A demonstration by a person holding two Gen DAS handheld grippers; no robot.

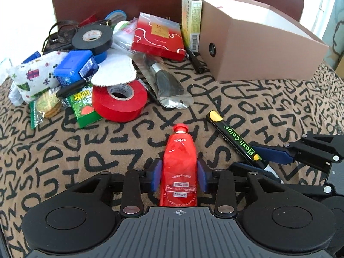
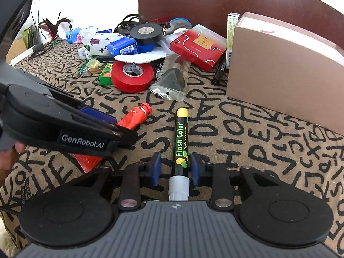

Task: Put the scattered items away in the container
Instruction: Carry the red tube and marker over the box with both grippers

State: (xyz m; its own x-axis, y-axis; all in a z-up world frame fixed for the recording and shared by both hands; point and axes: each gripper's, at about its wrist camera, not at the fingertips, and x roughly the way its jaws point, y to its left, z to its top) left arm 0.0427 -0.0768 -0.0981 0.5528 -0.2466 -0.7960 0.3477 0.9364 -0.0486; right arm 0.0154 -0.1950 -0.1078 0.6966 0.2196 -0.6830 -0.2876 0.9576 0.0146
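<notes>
Box (image 1: pixel 258 49), the container, sits far right on the lettered cloth (image 1: pixel 64 161), open top, w/ a tall yellow-green carton (image 1: pixel 191 21) standing against its left wall. Rest of the scattered stuff is piled far left-center: a flat red packet (image 1: pixel 159 36) lies just left of the carton, red tape roll (image 1: pixel 119 100) at the pile's near edge, black tape roll (image 1: pixel 92 36) stacked on a blue one behind it, blue case (image 1: pixel 75 67) resting on a printed pouch (image 1: pixel 34 77), a silver sachet (image 1: pixel 167 86) between the red roll and the box, black pen (image 1: pixel 194 59) by the box's front corner. My left gripper (image 1: pixel 179 175) is low on the cloth w/ the red tube (image 1: pixel 180 167) lying lengthwise between its blue pads (image 1: pixel 158 175), cap pointing at the pile; both pads sit right against the tube's sides, so I read it as clamped on the tube. My right gripper (image 2: pixel 175 167) straddles the black marker (image 2: pixel 181 142), yellow end pointing away, white end toward the camera; right pad looks to be touching the barrel, left pad has a clear gap, so that one's apart, not gripping. Tube and marker lie near each other, both well apart from the box.
</notes>
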